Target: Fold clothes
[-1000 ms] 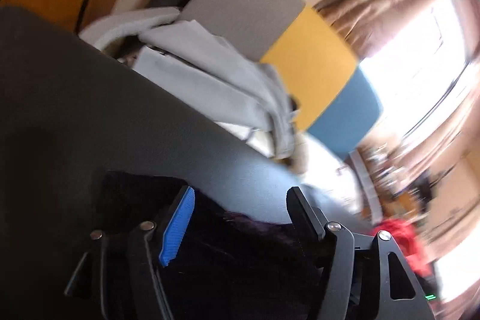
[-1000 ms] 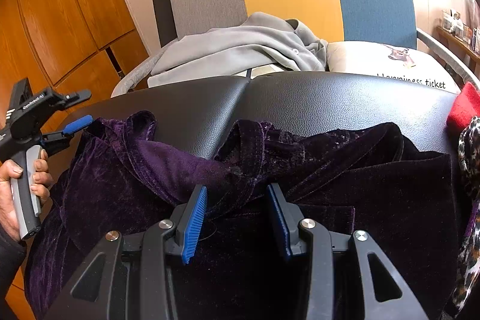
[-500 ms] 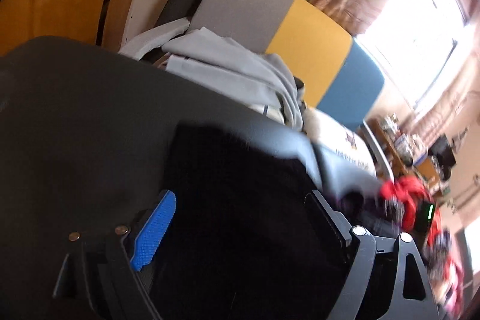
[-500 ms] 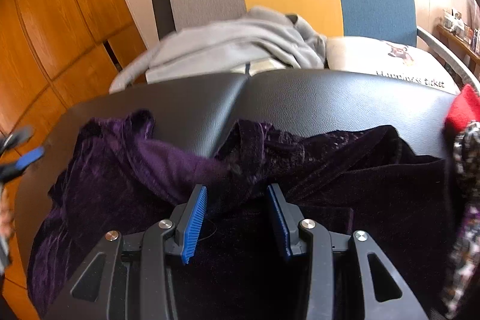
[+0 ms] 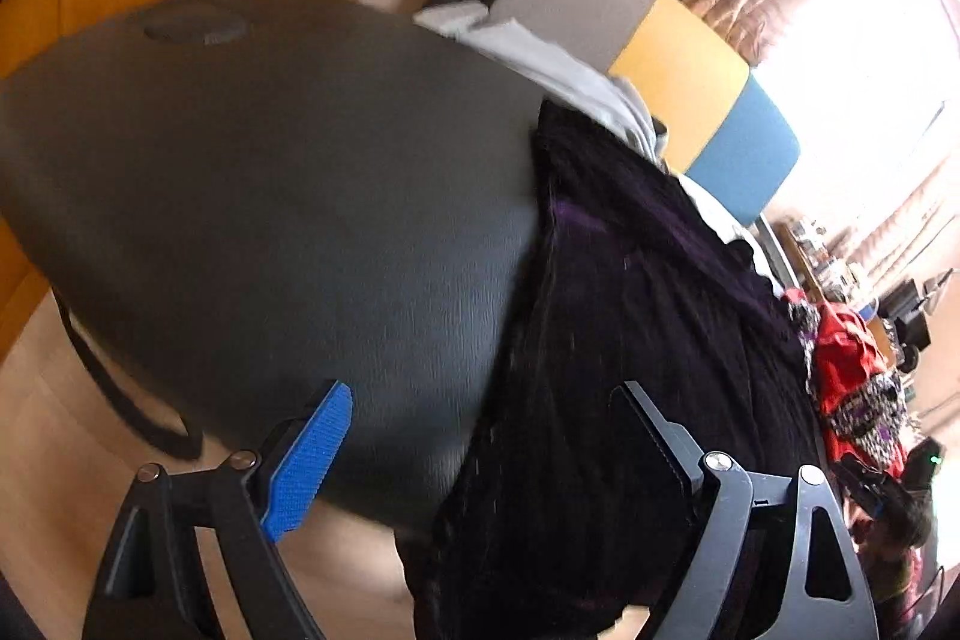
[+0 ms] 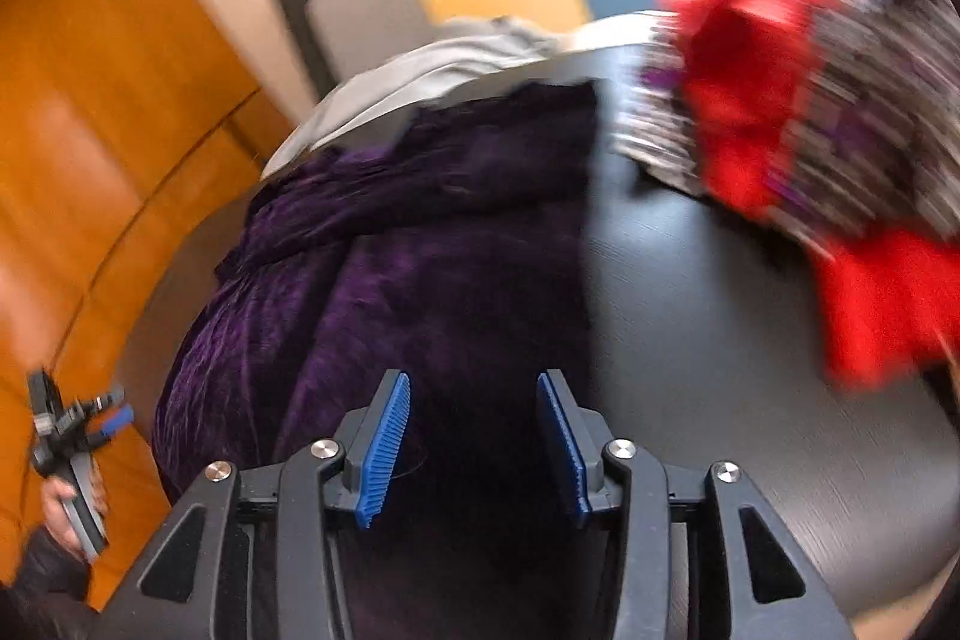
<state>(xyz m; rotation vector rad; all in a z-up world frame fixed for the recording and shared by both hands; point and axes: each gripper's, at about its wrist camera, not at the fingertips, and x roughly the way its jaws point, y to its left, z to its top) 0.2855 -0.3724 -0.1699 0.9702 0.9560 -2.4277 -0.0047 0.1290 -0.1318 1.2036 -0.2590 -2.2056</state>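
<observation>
A dark purple velvet garment (image 5: 630, 340) lies on the black table (image 5: 270, 190), and its near end hangs over the table's front edge. My left gripper (image 5: 480, 436) stands wide open above that edge, with the cloth's left border below the gap and nothing pressed. In the right wrist view the garment (image 6: 390, 280) forms a long strip running away from me. My right gripper (image 6: 474, 439) hovers over its near end. Its jaws are opening, and dark cloth shows between the blue pads (image 6: 384, 448) without touching them. The hand-held left gripper (image 6: 66, 436) shows at far left.
A pile of red and patterned clothes (image 6: 780, 100) sits on the table to the right of the garment, also seen as the red pile (image 5: 852, 370). A grey garment (image 5: 558, 64) lies on a grey, yellow and blue chair (image 5: 678, 58) behind the table. Orange wood panels (image 6: 90, 100) line the left.
The left gripper opened wider and swung left, off the cloth. The right gripper moved right toward the red pile, and its jaws widened. The garment now lies as a narrower strip.
</observation>
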